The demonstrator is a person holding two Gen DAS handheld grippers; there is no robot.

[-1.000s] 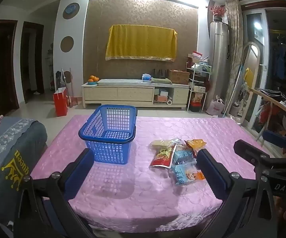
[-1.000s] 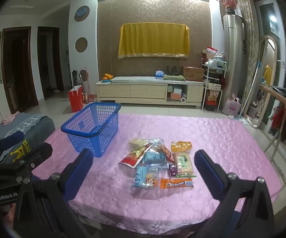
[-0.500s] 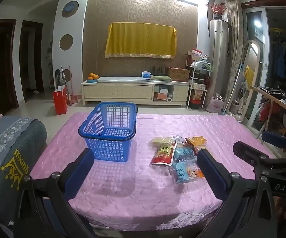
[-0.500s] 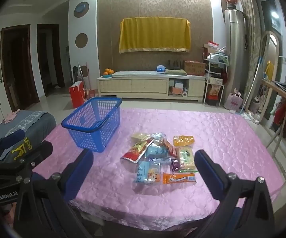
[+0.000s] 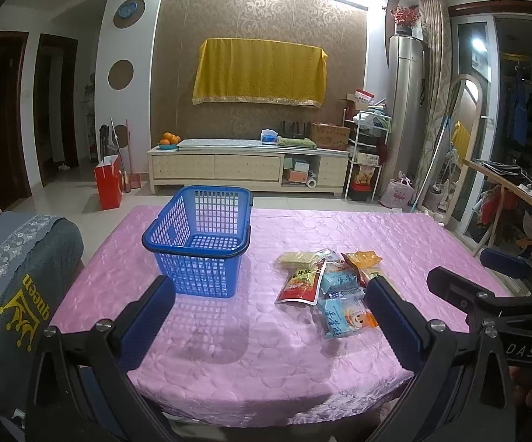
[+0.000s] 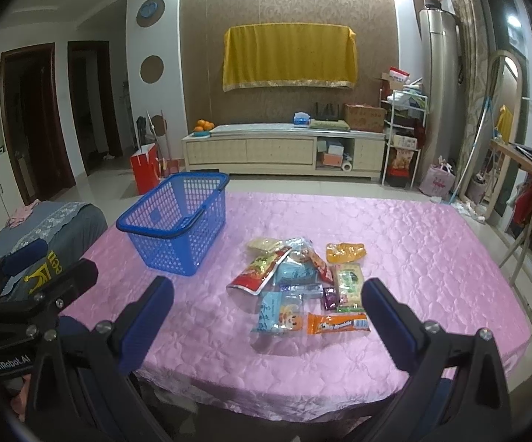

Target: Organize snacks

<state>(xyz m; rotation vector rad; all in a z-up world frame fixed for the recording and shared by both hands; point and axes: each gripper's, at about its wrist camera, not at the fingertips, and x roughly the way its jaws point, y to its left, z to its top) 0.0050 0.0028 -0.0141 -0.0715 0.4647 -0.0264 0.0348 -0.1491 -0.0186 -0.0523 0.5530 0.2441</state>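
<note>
Nearest the lens in the left wrist view, the left tool (image 5: 266, 309) hangs over the near edge of the desk with its two blue-padded fingers (image 5: 147, 315) spread wide and nothing between them. The right tool (image 6: 268, 307) sits the same way in its own view, wide apart and holding nothing, low over the near part of the desk. Each tool shows at the edge of the other's view.

The desk (image 6: 431, 258) is covered by a pink quilted satin cloth. Just past the right tool lies a loose heap of snack packets. Closest is an orange wrapped bar (image 6: 338, 323), and touching its left end a pale blue packet with a cartoon face (image 6: 280, 311). Beyond them sit a small purple sweet (image 6: 329, 297), a light green packet (image 6: 349, 285), a red pouch with yellow print (image 6: 260, 270) tilted on the pile, and at the back a bright orange packet (image 6: 345, 251) and a pale yellow packet (image 6: 266, 244).

To the left of the heap and apart from it stands a blue plastic lattice basket (image 5: 201, 243), upright, with its handles folded down on the rim.

Farther off, across the tiled floor, a long cream cabinet (image 6: 284, 151) stands against a patterned brown wall, and a yellow cloth (image 6: 290, 57) hangs above it.
</note>
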